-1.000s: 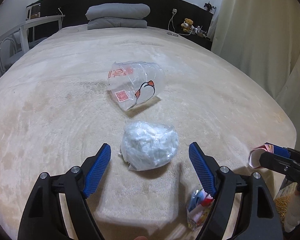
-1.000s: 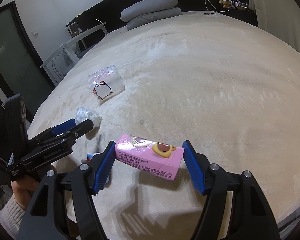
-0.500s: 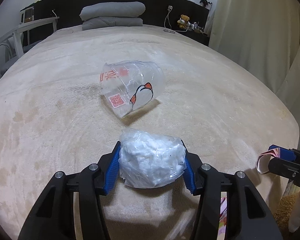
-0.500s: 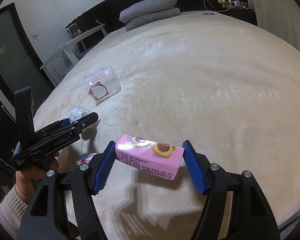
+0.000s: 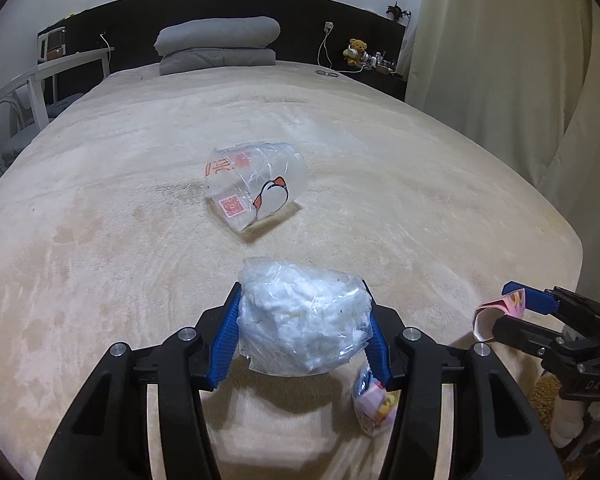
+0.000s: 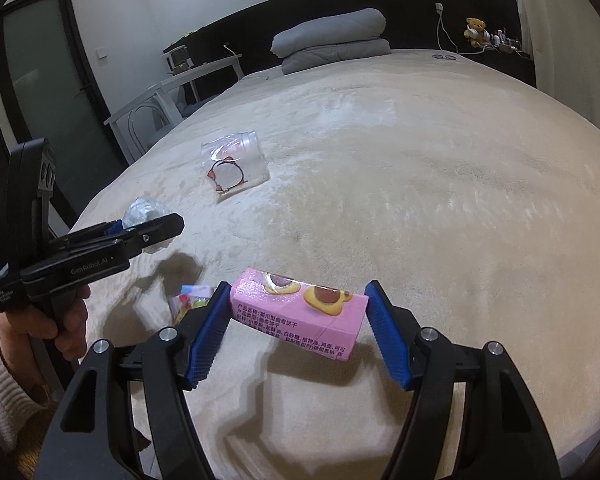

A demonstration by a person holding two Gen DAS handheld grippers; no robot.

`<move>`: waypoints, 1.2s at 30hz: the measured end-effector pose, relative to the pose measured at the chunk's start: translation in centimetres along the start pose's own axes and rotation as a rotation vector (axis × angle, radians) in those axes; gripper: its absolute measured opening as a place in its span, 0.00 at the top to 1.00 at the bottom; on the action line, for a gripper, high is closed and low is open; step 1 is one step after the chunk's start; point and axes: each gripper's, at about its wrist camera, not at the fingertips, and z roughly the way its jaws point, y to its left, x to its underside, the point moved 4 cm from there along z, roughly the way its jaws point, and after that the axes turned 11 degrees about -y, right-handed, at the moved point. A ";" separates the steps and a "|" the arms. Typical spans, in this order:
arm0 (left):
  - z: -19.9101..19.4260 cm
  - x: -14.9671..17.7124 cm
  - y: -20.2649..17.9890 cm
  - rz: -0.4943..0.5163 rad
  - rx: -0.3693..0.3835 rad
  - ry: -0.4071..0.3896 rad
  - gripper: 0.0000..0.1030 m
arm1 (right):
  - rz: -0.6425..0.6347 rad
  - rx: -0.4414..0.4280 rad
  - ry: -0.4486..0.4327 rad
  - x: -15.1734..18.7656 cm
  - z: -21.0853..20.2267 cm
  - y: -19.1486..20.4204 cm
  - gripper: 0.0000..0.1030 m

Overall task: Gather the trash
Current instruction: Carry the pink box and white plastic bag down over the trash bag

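Observation:
My left gripper (image 5: 301, 300) is shut on a clear plastic bag stuffed with white tissue (image 5: 304, 324) and holds it just above the beige bed (image 5: 100, 240). From the right wrist view the same left gripper (image 6: 152, 228) shows at the left with the bag (image 6: 140, 210) in it. My right gripper (image 6: 299, 300) is shut on a pink biscuit box (image 6: 300, 312), gripped across its long sides. A crushed clear plastic cup (image 5: 256, 190) with a cartoon print lies on its side further up the bed. A small colourful wrapper (image 5: 374, 400) lies below the bag.
A folded grey duvet (image 5: 218, 44) lies at the dark headboard. Curtains (image 5: 500, 80) hang along the bed's right side. A white chair frame (image 5: 20, 92) stands at the left, and a dark door (image 6: 40, 80) beyond it. A hand in a knitted sleeve (image 6: 40, 320) holds the left gripper.
The left gripper's jaws closed around the white bag, then lifted it off the bed. The right gripper kept still with the pink box in it.

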 end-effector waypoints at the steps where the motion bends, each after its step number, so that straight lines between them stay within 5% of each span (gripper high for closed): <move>1: -0.6 0.0 -0.1 0.003 0.001 -0.005 0.49 | -0.015 -0.005 -0.003 0.2 -0.2 0.4 0.35; 14: -9.2 1.7 -1.8 0.013 -0.024 -0.027 0.49 | -0.138 -0.029 -0.036 2.1 -5.3 3.3 0.35; 26: -16.4 5.0 -4.9 -0.004 -0.037 -0.054 0.49 | -0.074 -0.097 -0.066 4.1 -12.1 4.3 0.35; 36: -19.6 8.8 -6.3 -0.076 -0.028 -0.038 0.49 | -0.005 -0.160 0.019 6.5 -14.0 5.5 0.35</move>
